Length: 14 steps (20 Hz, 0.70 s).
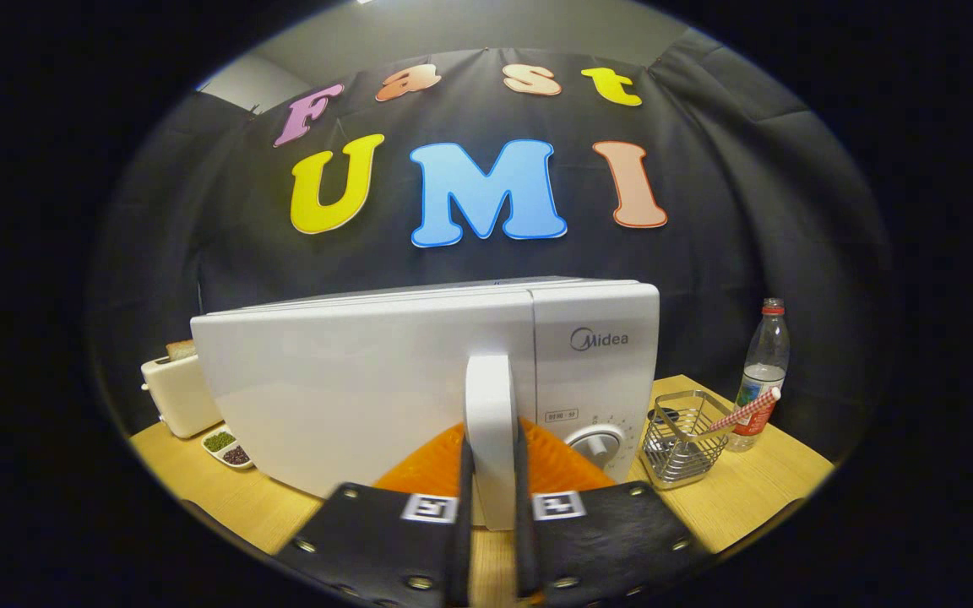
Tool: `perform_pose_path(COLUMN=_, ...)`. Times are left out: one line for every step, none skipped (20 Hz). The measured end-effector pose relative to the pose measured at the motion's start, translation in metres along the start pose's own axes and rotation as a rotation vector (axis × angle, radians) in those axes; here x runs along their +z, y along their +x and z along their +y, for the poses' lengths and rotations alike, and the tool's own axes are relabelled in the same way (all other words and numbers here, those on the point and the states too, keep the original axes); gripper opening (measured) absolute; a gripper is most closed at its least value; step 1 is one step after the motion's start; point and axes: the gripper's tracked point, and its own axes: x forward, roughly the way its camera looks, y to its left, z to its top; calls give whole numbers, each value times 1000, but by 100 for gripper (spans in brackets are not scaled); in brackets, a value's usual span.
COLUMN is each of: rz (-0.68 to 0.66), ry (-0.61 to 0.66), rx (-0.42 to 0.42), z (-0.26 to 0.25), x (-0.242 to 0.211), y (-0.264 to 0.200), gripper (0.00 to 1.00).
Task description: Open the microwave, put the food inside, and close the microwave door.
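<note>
A white microwave (351, 380) stands on the wooden table (740, 498), its door swung slightly ajar toward me. My gripper (491, 473) is shut on the door's vertical white handle (489, 405), one finger pressed on each side of it. The control panel with a round dial (595, 443) sits to the right of the handle. I cannot see the food or the microwave's inside from here.
A wire basket (682, 439) with a red-checked straw stands right of the microwave, and a plastic water bottle (763, 371) is behind it. On the left are a cream toaster (178, 393) with bread and a small two-part dish (227, 447).
</note>
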Motion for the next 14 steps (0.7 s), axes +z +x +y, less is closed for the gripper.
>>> perform_pose_path(rz=1, ry=-11, rx=-9, z=-1, x=-1, y=0, gripper=15)
perform_pose_path(rz=1, ry=-8, rx=-13, z=-1, x=-1, y=0, gripper=15)
perform_pose_path(rz=2, ry=5, rx=-13, z=-1, x=-1, y=-1, gripper=15)
perform_pose_path(rz=3, ry=20, rx=-12, z=-1, x=-2, y=-1, gripper=15)
perform_pose_path(rz=19, ry=28, rx=-9, z=0, x=-4, y=-7, gripper=15)
perform_pose_path(rz=0, ry=24, rx=-12, z=1, x=-2, y=-15, gripper=15)
perform_pose_path(rz=1, ry=-14, rx=-7, z=3, x=-5, y=-23, gripper=15)
perform_pose_path(rz=-16, ry=-29, rx=5, z=7, x=-4, y=-36, gripper=15)
perform_pose_path(rz=-16, ry=-28, rx=24, z=14, x=-8, y=-47, gripper=15)
perform_pose_path(rz=-18, ry=-26, rx=41, z=16, x=-10, y=-57, gripper=15)
perform_pose_path(rz=-21, ry=-30, rx=55, z=20, x=-11, y=-67, gripper=15)
perform_pose_path(rz=-30, ry=-41, rx=65, z=23, x=-12, y=-76, gripper=15)
perform_pose_path(rz=-33, ry=-55, rx=75, z=27, x=-14, y=-84, gripper=15)
perform_pose_path(rz=-36, ry=-61, rx=86, z=31, x=-16, y=-91, gripper=15)
